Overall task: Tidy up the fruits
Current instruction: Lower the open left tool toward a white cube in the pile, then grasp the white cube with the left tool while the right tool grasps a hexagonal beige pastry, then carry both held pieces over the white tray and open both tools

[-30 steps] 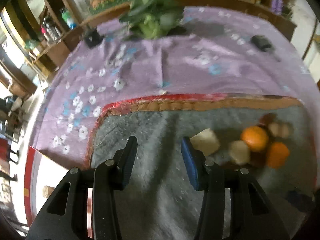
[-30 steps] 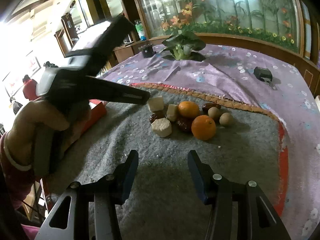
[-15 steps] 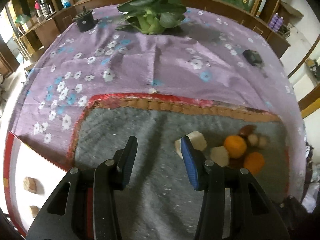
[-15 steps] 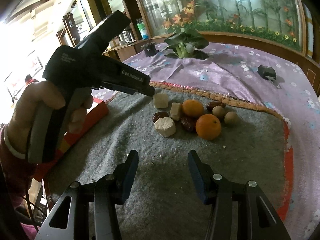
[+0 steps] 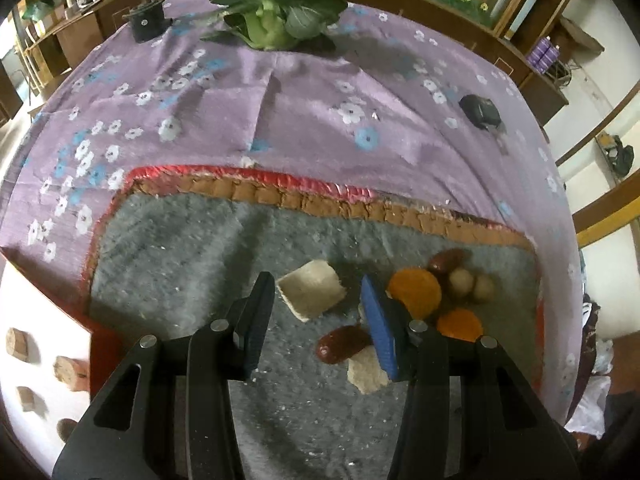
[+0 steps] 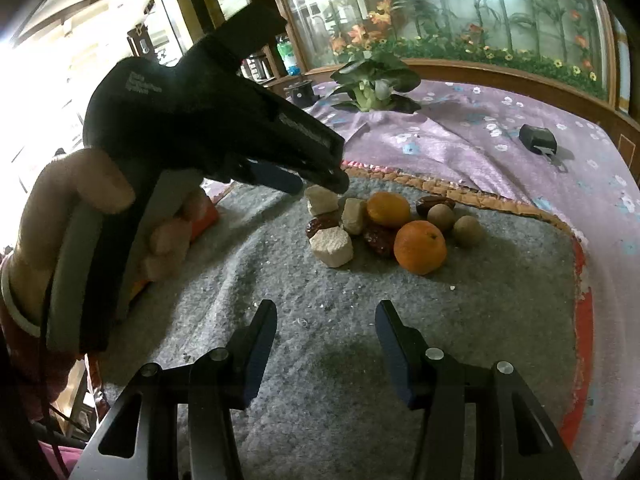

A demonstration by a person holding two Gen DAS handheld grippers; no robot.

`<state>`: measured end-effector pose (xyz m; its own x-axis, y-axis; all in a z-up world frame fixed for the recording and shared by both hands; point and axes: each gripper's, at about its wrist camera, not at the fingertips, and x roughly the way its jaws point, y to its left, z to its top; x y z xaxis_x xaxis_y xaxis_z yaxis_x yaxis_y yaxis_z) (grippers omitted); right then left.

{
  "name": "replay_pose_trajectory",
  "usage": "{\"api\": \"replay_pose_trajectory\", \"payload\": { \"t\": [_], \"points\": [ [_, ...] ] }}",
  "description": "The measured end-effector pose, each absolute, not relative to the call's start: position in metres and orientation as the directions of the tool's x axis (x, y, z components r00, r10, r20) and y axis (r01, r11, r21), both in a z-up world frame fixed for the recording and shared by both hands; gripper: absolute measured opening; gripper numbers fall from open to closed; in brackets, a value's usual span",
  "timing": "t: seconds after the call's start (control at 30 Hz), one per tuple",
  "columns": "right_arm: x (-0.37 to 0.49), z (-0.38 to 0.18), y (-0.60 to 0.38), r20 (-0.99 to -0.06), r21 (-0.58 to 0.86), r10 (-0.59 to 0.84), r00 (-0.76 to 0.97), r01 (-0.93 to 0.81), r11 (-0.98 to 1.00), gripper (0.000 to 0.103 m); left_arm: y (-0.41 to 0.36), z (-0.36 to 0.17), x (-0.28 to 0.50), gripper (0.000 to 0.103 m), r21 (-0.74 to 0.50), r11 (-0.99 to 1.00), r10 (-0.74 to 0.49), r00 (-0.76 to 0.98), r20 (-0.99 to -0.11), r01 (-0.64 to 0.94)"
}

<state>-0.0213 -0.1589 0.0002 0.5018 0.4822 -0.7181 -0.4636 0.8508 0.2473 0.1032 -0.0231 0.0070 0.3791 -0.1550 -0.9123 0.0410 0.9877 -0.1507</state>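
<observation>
A pile of fruit sits on a grey felt mat: two oranges, red dates, two brown longans and pale cut chunks. My left gripper is open and points steeply down, with one pale chunk framed between its fingers on the mat below. In the right wrist view the left gripper, held by a hand, hovers just above that chunk; I cannot tell whether they touch. My right gripper is open and empty, short of the pile.
A purple floral cloth covers the table beyond the mat. On it stand a leafy green vegetable, a small black pot and a black box. A white red-rimmed tray with brown pieces lies at the mat's left.
The left gripper has tipped downward and swung over the pile's left end, bringing the pale chunk between its fingers. The right gripper has stayed still.
</observation>
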Motion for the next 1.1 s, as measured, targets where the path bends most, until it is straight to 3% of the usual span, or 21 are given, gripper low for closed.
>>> {"api": "replay_pose_trajectory", "payload": {
  "t": [0.17,0.27,0.5,0.67,0.77,1.1],
  "points": [
    [-0.021,-0.001,-0.159,-0.717,0.254,0.488,0.497,-0.467,0.847,0.05,-0.019,-0.002,0.11,0.045,-0.168,0.986,-0.155,0.372,-0.915,-0.004],
    [-0.02,-0.001,-0.158,-0.716,0.252,0.487,0.5,-0.466,0.848,0.05,-0.014,-0.006,0.108,0.032,-0.169,0.986,-0.154,0.379,-0.912,-0.005],
    [0.0,-0.004,-0.137,-0.741,0.221,0.468,0.481,-0.484,0.847,0.05,0.007,0.008,0.097,0.032,-0.223,0.975,-0.202,0.405,-0.892,-0.006],
    [0.024,-0.012,-0.116,-0.772,0.118,0.38,0.51,-0.472,0.874,0.05,0.02,0.03,0.079,0.032,-0.232,0.973,-0.214,0.438,-0.873,0.013],
    [0.036,-0.022,-0.108,-0.793,0.1,0.351,0.498,-0.463,0.881,0.029,0.026,0.039,0.066,0.032,-0.229,0.973,-0.216,0.451,-0.866,0.027],
    [0.004,0.003,-0.116,-0.745,0.139,0.394,0.538,-0.454,0.88,0.029,0.064,0.045,0.019,0.032,-0.171,0.985,-0.138,0.513,-0.847,-0.018]
  ]
}}
